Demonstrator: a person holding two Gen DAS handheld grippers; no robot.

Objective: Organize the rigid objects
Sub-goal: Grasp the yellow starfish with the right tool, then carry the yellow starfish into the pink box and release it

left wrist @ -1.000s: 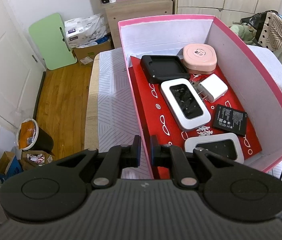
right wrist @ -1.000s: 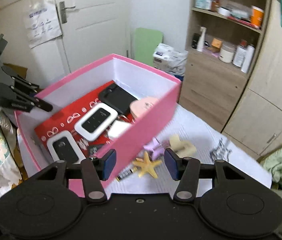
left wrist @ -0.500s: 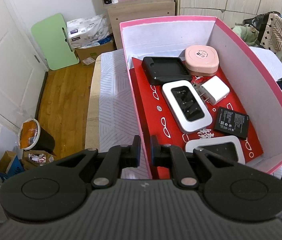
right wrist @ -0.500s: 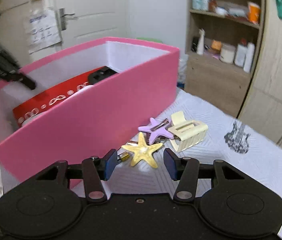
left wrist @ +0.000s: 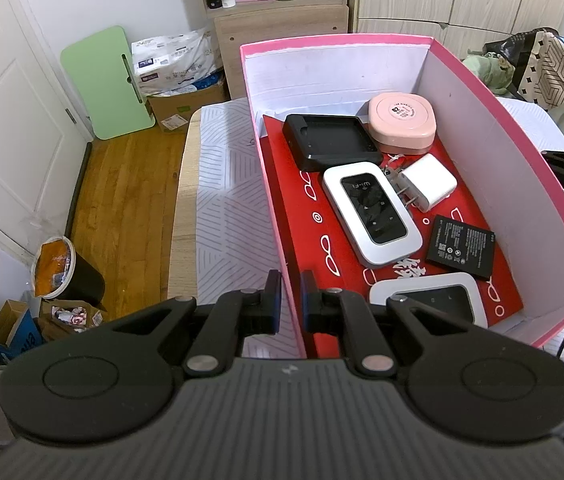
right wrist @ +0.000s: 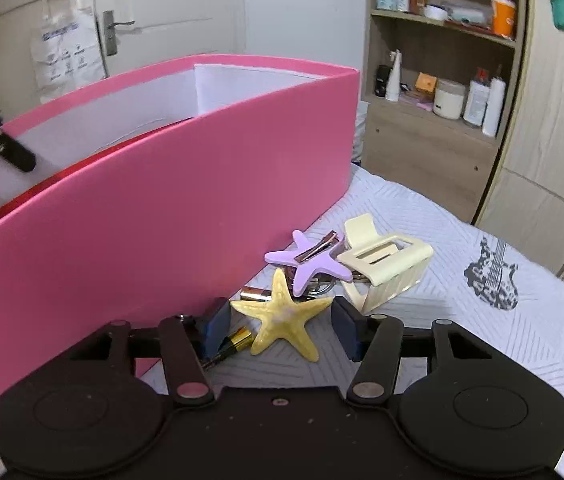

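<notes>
My left gripper (left wrist: 290, 298) is shut on the near left wall of the pink box (left wrist: 278, 216). The box holds two white Wi-Fi routers (left wrist: 371, 213), a black charger cradle (left wrist: 331, 142), a pink case (left wrist: 401, 122), a white plug (left wrist: 427, 187) and a black battery (left wrist: 461, 246). My right gripper (right wrist: 280, 326) is open, low over the cloth beside the box's outer wall (right wrist: 162, 216). A yellow starfish clip (right wrist: 282, 314) lies between its fingers. A purple starfish clip (right wrist: 307, 265), a cream claw clip (right wrist: 383, 264) and a gold battery (right wrist: 238, 338) lie close by.
A white patterned cloth (right wrist: 461, 320) covers the table (left wrist: 180, 216). The wooden floor (left wrist: 122, 196), a green board (left wrist: 104, 84) and a black bin (left wrist: 68, 276) are to the left. A shelf unit (right wrist: 437, 80) stands behind the table.
My right gripper has come down beside the box and closer to the clips; the yellow starfish now lies between its open fingers. My left gripper keeps its hold on the box wall.
</notes>
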